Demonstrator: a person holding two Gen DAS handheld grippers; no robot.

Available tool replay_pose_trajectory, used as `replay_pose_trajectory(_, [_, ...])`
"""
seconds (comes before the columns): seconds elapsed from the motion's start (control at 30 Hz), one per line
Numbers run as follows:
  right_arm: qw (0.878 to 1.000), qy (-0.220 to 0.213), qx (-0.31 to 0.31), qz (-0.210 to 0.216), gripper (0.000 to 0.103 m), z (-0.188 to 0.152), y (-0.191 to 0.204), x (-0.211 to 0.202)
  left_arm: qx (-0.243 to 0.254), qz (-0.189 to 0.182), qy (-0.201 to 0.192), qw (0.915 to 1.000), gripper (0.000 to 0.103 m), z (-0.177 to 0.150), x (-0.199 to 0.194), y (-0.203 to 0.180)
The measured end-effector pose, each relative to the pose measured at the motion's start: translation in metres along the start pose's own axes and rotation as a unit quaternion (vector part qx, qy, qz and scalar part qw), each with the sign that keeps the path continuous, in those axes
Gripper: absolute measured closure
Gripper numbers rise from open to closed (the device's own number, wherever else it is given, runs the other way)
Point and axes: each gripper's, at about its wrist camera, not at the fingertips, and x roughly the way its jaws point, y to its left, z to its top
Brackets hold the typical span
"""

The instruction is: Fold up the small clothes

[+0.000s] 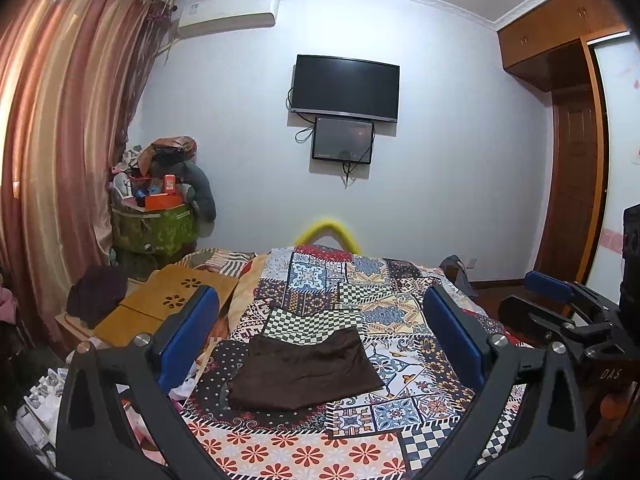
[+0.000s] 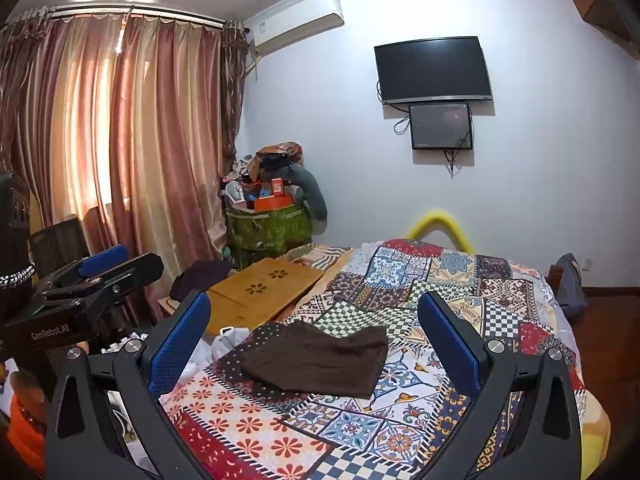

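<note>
A home bedroom: patchwork-quilted bed (image 1: 384, 320), curtains (image 2: 120, 140), wall television (image 1: 346, 88), air conditioner (image 2: 296, 20), wooden wardrobe (image 1: 560, 40).

garment (image 1: 304, 372) lies on the bedspread (image 1: 360, 292); wooden tray (image 1: 168, 304) left, apparently beside the bed

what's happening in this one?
A person holds two handheld grippers above a bed with a patchwork quilt. A small dark brown garment lies flat on the quilt, apparently already folded. Left gripper and right gripper are both open and empty, hovering clear of the cloth. Nothing is gripped right now.
</note>
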Motion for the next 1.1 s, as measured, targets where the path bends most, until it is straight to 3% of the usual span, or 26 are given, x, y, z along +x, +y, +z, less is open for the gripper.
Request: replay_pose_trajectory(1.1, [1.0,0.002,0.01,-0.003,0.0,-0.0005,-0.0021,-0.0038,-0.004,-0.021,0.013,0.9997,0.0,-0.0014,0.0012,-0.0032])
